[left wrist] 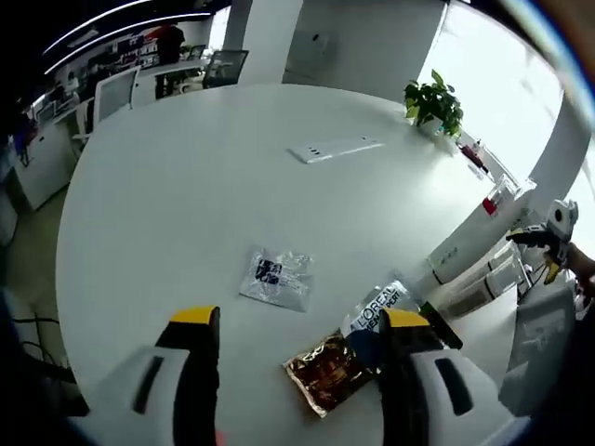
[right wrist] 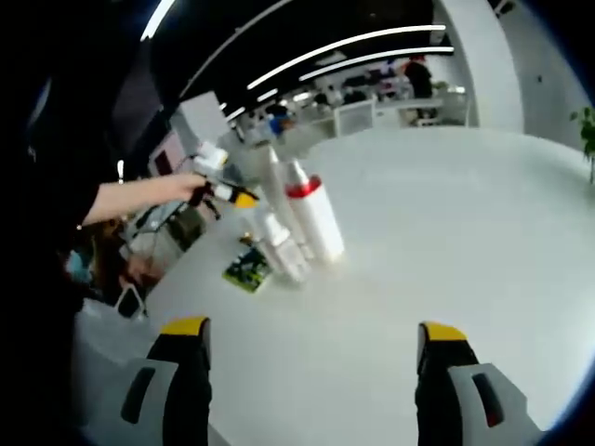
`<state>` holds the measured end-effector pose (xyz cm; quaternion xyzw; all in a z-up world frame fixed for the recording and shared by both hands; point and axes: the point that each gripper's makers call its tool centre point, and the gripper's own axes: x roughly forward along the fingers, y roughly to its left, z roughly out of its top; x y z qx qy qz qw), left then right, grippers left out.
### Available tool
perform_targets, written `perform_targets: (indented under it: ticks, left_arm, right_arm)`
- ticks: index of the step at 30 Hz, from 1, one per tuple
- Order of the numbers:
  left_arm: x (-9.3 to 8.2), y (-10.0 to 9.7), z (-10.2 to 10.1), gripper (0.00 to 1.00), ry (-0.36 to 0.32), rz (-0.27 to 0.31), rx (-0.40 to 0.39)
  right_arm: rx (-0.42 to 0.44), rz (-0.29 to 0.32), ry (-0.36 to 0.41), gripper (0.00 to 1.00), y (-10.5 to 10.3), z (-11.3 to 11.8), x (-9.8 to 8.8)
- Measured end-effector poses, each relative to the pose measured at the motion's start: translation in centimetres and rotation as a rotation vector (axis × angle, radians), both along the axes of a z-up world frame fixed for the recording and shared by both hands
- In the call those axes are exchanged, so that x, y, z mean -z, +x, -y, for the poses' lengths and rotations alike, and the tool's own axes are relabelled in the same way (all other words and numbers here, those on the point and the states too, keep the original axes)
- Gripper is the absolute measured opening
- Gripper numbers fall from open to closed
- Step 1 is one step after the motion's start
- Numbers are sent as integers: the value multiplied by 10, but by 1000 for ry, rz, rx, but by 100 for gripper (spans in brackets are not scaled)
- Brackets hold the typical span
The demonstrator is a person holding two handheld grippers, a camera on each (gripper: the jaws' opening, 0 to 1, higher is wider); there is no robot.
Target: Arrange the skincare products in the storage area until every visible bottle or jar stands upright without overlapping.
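- In the right gripper view, a small group of skincare bottles stands upright on the far left part of the white surface (right wrist: 446,242), close together.
- The largest is a white bottle with a red band (right wrist: 314,216) near its neck; a taller slim white bottle (right wrist: 277,186) stands just behind it, and a small white bottle (right wrist: 282,246) stands in front, to the left.
- A flat green sachet (right wrist: 246,268) lies on the surface just left of the small bottle, near the edge.
- In the left gripper view, three flat packets lie near the camera: a clear sachet with dark print (left wrist: 276,277), a shiny bronze foil packet (left wrist: 325,370), and a white L'Oreal sachet (left wrist: 376,316) touching the foil packet's right end.
- The left gripper (left wrist: 302,348) hovers over these packets with its yellow-tipped jaws spread wide and nothing between them.
- The right gripper (right wrist: 311,339) is likewise wide open and holding nothing, well short of the bottles.
- Farther off in the left gripper view, a white power strip (left wrist: 335,149) lies on the surface, and a potted plant (left wrist: 434,104) stands at the far right edge.
- In the right gripper view, a person's bare forearm (right wrist: 139,197) reaches in from the left.
- An office with desks and chairs lies beyond the surface.
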<state>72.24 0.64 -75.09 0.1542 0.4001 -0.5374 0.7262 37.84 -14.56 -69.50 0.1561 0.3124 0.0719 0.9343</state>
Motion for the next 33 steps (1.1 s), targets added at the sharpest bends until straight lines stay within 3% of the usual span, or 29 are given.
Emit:
perform_targets:
  ticks: [11,27,33]
  left_arm:
    - [21,27,18,51,31,89,22]
    - [29,35,39,39,19,92,61]
    - [34,31,45,38,48,94,87]
  right_arm:
    - [4,-19,10,94,-2,2,7]
    - [9,-37,23,94,-3,4,17]
    - [6,-46,28,94,-3,3,20]
